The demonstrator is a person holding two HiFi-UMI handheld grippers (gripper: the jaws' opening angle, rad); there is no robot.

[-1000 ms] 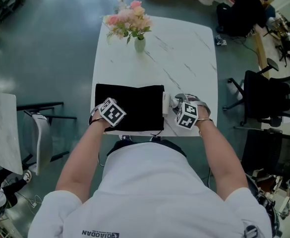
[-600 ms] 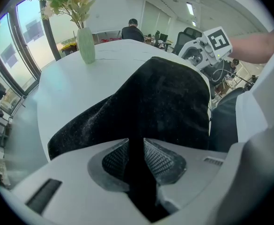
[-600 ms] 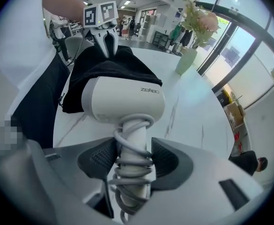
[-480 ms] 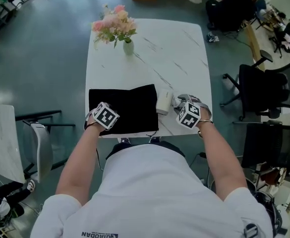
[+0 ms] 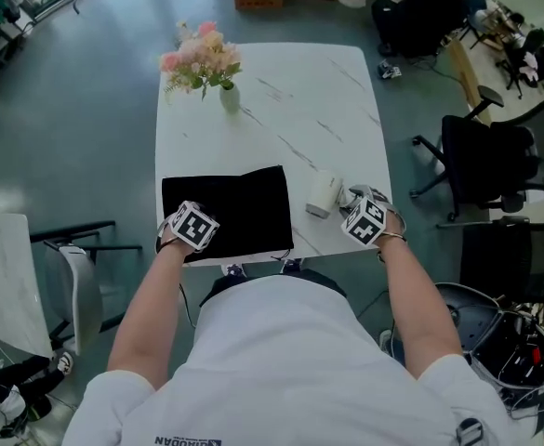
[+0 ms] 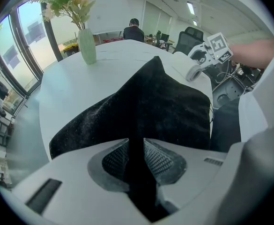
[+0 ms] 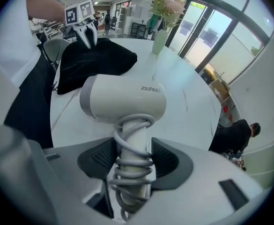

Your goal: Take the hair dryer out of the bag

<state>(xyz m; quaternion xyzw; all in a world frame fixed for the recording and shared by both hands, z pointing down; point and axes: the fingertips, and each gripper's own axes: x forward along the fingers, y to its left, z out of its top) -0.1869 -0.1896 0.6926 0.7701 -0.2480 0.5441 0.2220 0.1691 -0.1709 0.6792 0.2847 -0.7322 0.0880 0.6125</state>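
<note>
The left tongs (image 6: 137, 158) pinch the black bag (image 6: 151, 107) on the counter (image 5: 290, 91). The right tongs (image 7: 134, 161) squeeze the white hair dryer (image 7: 122, 102) by its handle, outside the bag, at its 3 o'clock.

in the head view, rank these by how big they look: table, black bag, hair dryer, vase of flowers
Largest to smallest:
1. table
2. black bag
3. vase of flowers
4. hair dryer, though only part of it shows, so its place below the flowers is unsure.
</note>
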